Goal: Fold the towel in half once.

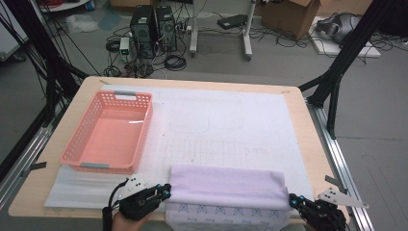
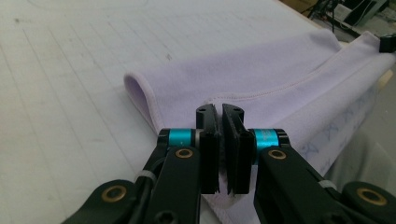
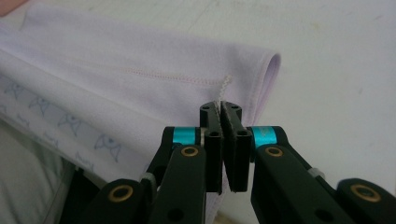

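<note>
Left of the lilac cloth [image 1: 226, 186] sits a pink basket [image 1: 77, 144], on the far-left part of the table [image 1: 303, 125], well apart from the fold. The left gripper [image 1: 165, 191] pinches the cloth's left end, jaws narrowed onto the fabric. The cloth lies folded over along the table's near edge, and at its right end the right gripper [image 1: 294, 201] clamps the hem likewise.
</note>
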The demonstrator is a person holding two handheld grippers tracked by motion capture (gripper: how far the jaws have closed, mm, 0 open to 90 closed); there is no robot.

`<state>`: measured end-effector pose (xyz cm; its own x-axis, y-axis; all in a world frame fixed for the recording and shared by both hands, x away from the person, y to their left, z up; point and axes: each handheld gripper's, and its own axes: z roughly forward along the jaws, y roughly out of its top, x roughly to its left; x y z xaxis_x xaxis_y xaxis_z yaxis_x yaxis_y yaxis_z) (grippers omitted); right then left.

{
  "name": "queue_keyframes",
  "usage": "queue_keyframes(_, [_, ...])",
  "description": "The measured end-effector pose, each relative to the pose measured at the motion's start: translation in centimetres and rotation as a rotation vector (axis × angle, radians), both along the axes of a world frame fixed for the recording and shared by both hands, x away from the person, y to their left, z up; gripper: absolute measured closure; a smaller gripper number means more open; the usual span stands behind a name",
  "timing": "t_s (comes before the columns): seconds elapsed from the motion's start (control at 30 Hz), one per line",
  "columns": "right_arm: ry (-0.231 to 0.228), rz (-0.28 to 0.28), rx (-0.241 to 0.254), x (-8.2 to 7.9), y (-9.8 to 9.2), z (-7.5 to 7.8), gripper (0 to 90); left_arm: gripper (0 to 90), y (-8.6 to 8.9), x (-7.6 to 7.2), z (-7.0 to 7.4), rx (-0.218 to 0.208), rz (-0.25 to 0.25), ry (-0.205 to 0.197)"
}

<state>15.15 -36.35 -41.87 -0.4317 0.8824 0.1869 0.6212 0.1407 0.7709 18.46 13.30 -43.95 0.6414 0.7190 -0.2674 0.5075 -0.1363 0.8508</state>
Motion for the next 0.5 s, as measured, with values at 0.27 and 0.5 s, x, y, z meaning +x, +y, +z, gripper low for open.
queue_keyframes(0.27, [0.031,-0.004,-0.010,0.1,0.2,-0.6,69.7,56.8,0.0,0.7,-0.9,0.011,0.054,0.021])
queue_keyframes(0.5, [-0.002,-0.059,0.026,1.2,-0.4,-0.4,62.0,46.8,-0.3,3.2,-0.5,0.000,0.097,-0.006])
